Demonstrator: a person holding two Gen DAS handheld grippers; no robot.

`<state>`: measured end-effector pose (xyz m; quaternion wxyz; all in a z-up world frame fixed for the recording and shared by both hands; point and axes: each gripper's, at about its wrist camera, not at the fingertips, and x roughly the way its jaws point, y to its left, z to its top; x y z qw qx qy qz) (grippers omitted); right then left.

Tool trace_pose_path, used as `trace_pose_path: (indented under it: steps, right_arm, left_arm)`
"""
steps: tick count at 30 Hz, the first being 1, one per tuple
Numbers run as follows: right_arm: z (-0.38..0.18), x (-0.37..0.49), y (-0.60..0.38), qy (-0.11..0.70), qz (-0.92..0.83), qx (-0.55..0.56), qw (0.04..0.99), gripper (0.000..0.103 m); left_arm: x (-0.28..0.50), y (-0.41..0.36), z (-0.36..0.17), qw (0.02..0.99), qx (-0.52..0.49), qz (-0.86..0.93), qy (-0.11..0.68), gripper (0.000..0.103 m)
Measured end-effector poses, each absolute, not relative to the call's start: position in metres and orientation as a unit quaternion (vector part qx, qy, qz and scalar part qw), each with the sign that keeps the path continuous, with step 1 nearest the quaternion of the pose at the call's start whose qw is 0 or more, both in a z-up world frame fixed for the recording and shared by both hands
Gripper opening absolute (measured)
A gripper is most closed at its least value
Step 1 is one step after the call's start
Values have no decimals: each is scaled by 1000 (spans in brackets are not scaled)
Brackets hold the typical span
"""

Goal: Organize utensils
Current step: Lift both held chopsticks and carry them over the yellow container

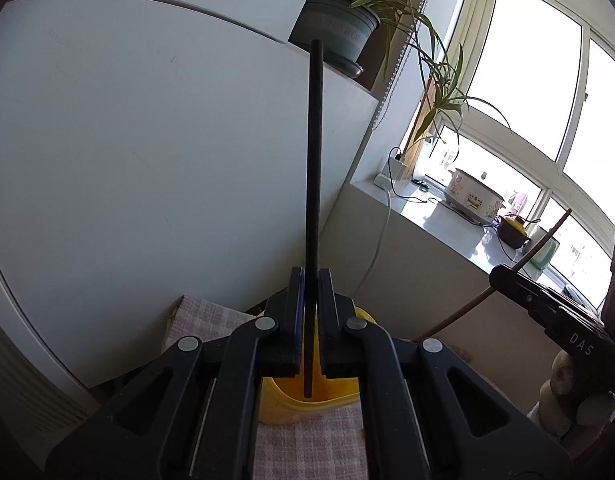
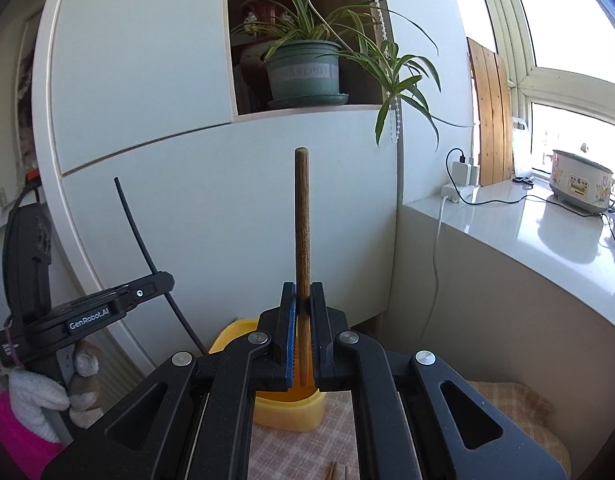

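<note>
My left gripper [image 1: 310, 280] is shut on a black chopstick [image 1: 314, 152] that stands upright, its lower end over the yellow holder [image 1: 307, 404]. My right gripper [image 2: 303, 292] is shut on a brown wooden chopstick [image 2: 302, 216], also upright, its lower end over the same yellow holder [image 2: 287, 410]. The right gripper [image 1: 503, 274] with its wooden chopstick [image 1: 543, 240] shows at the right of the left wrist view. The left gripper [image 2: 163, 280] with its black chopstick [image 2: 135, 224] shows at the left of the right wrist view. The holder stands on a checked cloth [image 2: 339, 436].
A white cabinet [image 2: 147, 80] stands close behind the holder, with a potted plant [image 2: 303, 68] in its niche. A windowsill counter [image 2: 527, 220] at the right carries a rice cooker [image 2: 579, 180] and chargers with cables. More wooden chopstick tips [image 2: 337, 472] lie on the cloth.
</note>
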<state>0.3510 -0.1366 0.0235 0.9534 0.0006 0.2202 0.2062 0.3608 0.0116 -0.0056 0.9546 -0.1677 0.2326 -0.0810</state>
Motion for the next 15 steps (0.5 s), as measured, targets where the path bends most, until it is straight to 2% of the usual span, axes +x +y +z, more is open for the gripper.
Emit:
trace_pose_path:
  steps: [15]
  right_arm:
    - [-29, 383, -129, 298, 203, 0, 933, 4]
  left_arm:
    - [384, -8, -38, 945, -150, -79, 279, 3]
